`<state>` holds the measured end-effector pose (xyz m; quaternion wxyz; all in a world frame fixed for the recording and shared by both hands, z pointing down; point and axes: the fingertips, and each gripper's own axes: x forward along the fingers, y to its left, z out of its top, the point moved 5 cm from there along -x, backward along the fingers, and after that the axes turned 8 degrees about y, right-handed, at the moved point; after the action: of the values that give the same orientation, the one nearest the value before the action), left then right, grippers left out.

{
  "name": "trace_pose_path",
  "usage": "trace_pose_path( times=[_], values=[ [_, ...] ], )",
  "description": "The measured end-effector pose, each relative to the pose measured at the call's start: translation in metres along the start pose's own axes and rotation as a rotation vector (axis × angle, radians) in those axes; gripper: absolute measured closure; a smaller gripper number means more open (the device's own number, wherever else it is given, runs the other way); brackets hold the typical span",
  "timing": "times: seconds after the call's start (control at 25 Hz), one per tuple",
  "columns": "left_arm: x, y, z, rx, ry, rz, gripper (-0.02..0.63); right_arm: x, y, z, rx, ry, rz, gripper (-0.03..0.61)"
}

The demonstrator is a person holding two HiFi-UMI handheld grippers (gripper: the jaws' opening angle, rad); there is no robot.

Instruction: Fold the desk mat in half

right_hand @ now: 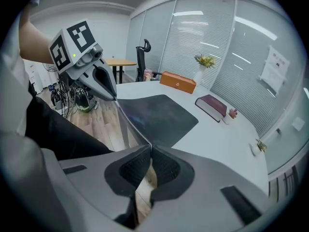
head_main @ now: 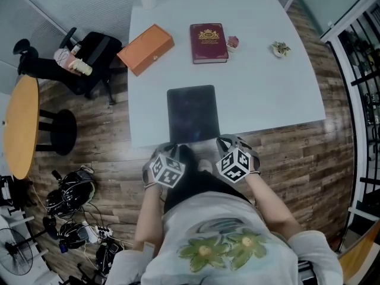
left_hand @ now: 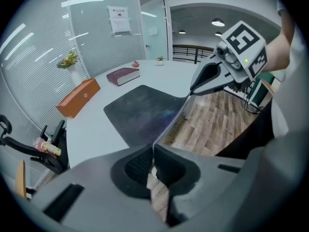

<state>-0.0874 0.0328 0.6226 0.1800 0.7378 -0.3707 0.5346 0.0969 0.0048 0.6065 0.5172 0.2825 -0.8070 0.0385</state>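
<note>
Closest in, the left gripper (head_main: pixel 173 147) and the right gripper (head_main: pixel 221 141) sit side by side at the counter's near edge, just in front of the person's flower-printed shirt (head_main: pixel 219 248). Each pinches a near corner of the desk mat (head_main: pixel 192 113).

In the left gripper view the fingers (left_hand: pixel 137 166) are closed almost completely, with only the thin mat edge (left_hand: pixel 166 124) clamped between the pads. That edge runs taut across to the tips of the right gripper (left_hand: pixel 191 92). The right gripper view shows the same hold. Its fingers (right_hand: pixel 133 168) are pressed together on the mat's corner, and the edge stretches over to the left gripper (right_hand: pixel 114 98).

The gripped near edge is lifted clear of the counter, with wooden floor (left_hand: pixel 212 120) visible under it. The rest of the dark mat lies flat and unfolded on the white counter (head_main: pixel 267 94), reaching away from the person.

Beyond the mat's far edge, well apart from it, an orange box (head_main: pixel 145 48) lies at an angle on the left. A maroon book (head_main: pixel 208 42) lies to its right, with a small pink object (head_main: pixel 233 41) just beside the book. A small plant-like item (head_main: pixel 279 48) rests further right.

A vase of flowers (right_hand: pixel 205 64) stands at the counter's far edge. Off the counter to the left are a black office chair (head_main: pixel 89 61) and a round wooden table (head_main: pixel 21 126).
</note>
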Motion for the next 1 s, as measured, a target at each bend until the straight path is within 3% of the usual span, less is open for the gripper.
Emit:
trace_pose_path(
  times=[1.0],
  values=[
    [-0.047, 0.045, 0.045, -0.134, -0.179, -0.025, 0.600, -0.034, -0.046, 0.041, 0.155, -0.085, -0.051, 0.552]
  ],
)
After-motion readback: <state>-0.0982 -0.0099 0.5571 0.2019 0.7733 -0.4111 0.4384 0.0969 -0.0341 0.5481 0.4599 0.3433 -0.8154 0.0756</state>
